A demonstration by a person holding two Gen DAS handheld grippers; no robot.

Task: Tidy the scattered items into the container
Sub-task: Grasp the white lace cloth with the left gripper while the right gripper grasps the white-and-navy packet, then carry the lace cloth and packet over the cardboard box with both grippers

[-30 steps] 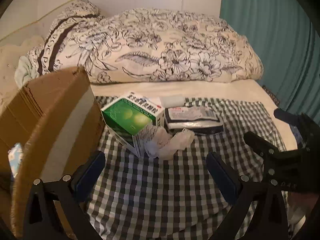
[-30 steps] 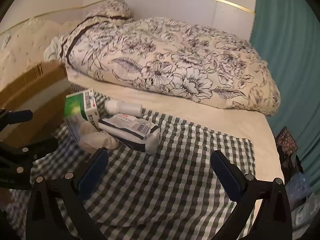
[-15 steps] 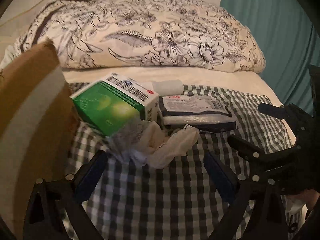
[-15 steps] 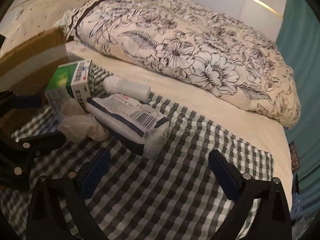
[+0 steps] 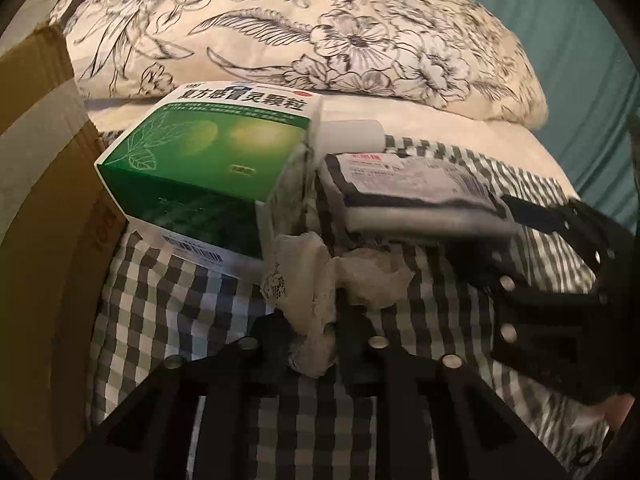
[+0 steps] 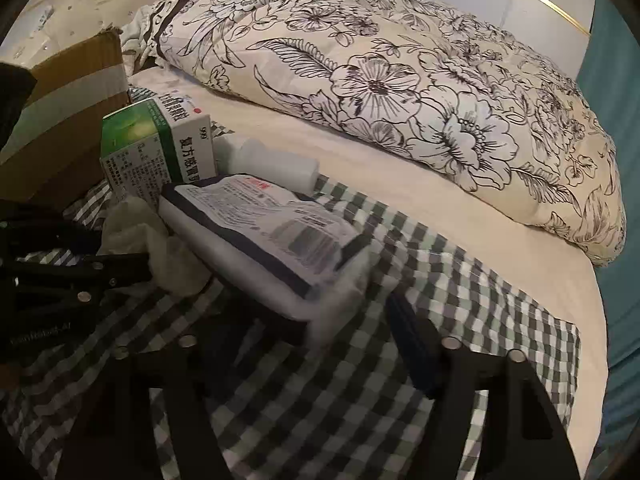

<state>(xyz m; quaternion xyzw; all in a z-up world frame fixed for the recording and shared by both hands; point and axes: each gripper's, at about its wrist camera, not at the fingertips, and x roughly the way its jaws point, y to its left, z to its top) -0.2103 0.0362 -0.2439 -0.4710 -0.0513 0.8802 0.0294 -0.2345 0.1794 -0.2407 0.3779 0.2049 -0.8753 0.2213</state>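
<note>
Two hand-held grippers are engaged: my left hand-held gripper (image 5: pixel 316 344) is clamped on the crumpled white cloth (image 5: pixel 320 276), and my right hand-held gripper (image 6: pixel 316 336) is closing around the flat wrapped packet (image 6: pixel 264 232), whose near end lies between the jaws. For a sound lift, I judge each grip should seat fully before rising toward the cardboard box (image 5: pixel 40 184) at the left. Both items lie on the checked cloth (image 6: pixel 460 320) on the bed, beside a green medicine carton (image 5: pixel 208 160) and white bottle (image 6: pixel 272 164); the cloth is limp and lacy, the packet soft, plastic-wrapped.
</note>
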